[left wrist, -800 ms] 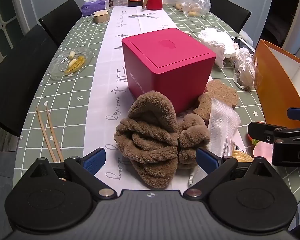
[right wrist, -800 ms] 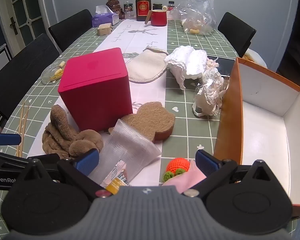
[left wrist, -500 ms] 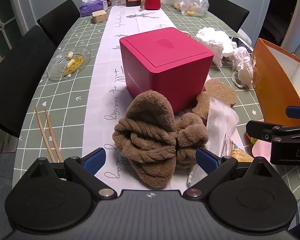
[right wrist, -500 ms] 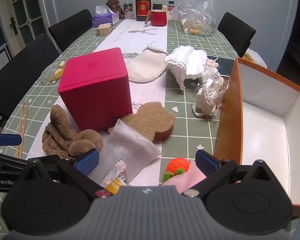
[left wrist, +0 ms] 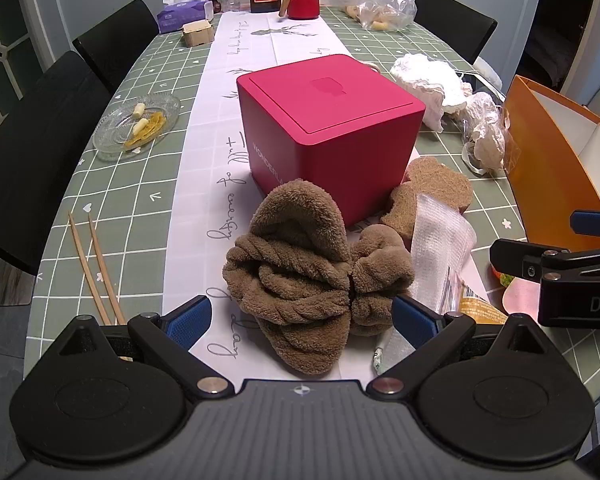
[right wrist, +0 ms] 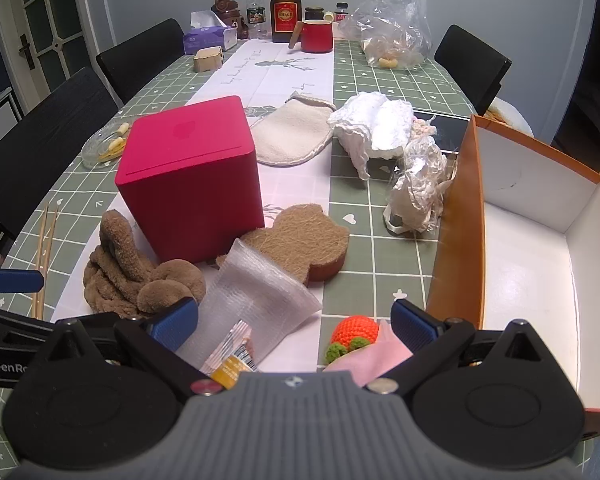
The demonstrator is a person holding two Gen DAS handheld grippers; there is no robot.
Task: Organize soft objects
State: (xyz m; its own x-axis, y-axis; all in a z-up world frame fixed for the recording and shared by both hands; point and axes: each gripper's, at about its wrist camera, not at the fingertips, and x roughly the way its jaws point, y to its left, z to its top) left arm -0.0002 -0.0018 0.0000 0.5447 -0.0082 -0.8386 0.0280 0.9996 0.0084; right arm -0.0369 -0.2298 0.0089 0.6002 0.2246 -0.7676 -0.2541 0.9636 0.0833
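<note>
Our left gripper (left wrist: 300, 314) and right gripper (right wrist: 296, 326) match: black linkage arms, blue ribbed fingertip pads, silver pivot screws, a grey ridged body between round black housings. White lettering marks our side panels.

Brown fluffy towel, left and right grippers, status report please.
Left gripper open, fingers straddling brown fluffy towel. Right gripper open, empty. Pink cube box directly behind towel.

The pink box (left wrist: 328, 132) reads "WONDERLA", the rest hidden by the brown towel (left wrist: 300, 276). The right gripper (left wrist: 560, 272) shows "DA"; the left gripper (right wrist: 12, 320) shows "GenRo". Script on the white runner (left wrist: 220, 184) is illegible.
</note>
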